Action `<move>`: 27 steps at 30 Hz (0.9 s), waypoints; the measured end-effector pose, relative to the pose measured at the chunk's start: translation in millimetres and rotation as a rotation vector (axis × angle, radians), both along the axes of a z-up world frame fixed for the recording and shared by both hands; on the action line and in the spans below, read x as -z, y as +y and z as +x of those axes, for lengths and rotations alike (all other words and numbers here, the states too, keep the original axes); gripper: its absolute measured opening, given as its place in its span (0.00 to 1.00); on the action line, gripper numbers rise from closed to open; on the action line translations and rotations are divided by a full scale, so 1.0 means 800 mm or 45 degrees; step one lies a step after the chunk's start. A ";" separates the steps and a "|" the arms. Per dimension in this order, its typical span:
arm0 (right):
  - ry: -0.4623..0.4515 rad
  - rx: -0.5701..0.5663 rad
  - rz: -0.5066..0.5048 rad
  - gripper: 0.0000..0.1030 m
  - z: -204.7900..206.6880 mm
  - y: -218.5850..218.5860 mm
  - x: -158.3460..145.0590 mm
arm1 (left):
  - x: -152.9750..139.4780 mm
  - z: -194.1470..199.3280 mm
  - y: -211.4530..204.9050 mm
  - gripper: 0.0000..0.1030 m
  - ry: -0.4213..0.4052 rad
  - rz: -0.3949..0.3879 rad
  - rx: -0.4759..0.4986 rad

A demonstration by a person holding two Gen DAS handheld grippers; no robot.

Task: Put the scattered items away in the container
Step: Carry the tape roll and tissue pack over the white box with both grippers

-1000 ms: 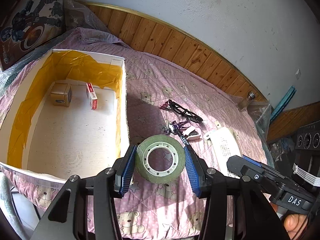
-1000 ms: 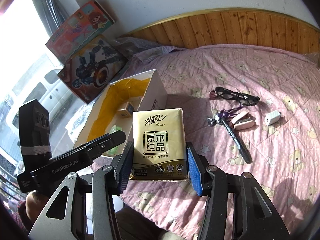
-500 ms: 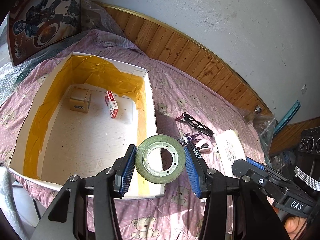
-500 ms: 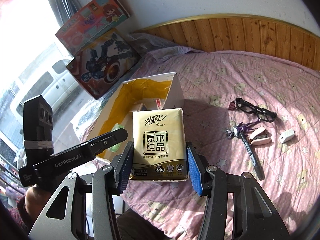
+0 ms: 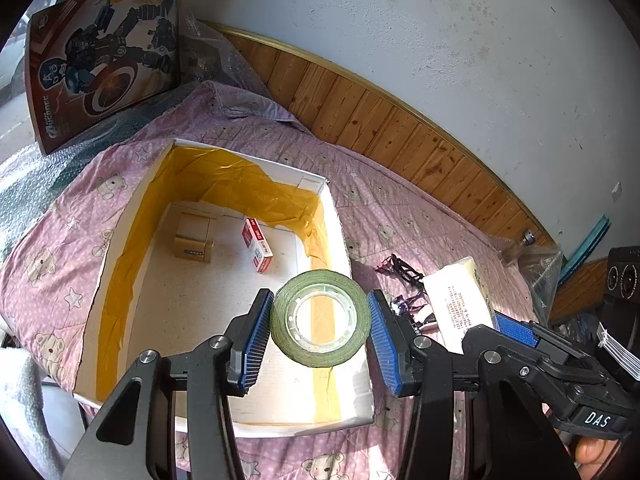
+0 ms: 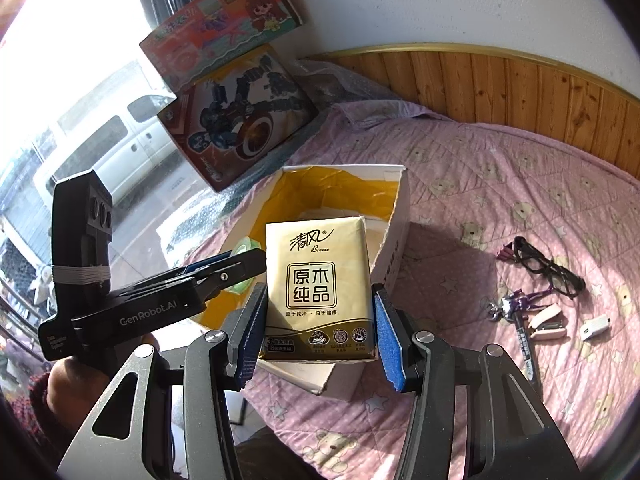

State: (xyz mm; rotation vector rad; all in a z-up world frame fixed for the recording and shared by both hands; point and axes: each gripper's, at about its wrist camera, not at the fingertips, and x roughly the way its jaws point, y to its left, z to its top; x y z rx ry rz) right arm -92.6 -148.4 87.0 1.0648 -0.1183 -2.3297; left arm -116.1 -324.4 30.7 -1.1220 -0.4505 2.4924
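My left gripper is shut on a green tape roll, held above the near right corner of the white box with yellow-lined walls. Inside the box lie a small brown carton and a red-and-white packet. My right gripper is shut on a gold tissue pack, hanging over the box's near edge. The left gripper shows in the right wrist view, the tape roll peeking behind it. The tissue pack also appears right of the box in the left wrist view.
On the pink quilt to the right lie black glasses, a keychain, a pen, a pink stapler and a white adapter. Toy boxes lean behind the container. A wooden headboard runs along the wall.
Both grippers have moved left toward the box. The tape roll went from above the quilt to above the box's inside; the tissue pack now hangs at the box's edge.
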 end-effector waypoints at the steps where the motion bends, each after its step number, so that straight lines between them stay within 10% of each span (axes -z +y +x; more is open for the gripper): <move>1: 0.002 -0.010 0.002 0.51 -0.002 -0.004 -0.001 | 0.000 -0.002 -0.004 0.48 -0.004 0.001 -0.005; 27: -0.054 -0.216 0.262 0.51 -0.077 -0.113 0.008 | 0.031 -0.072 -0.063 0.48 -0.256 -0.065 -0.069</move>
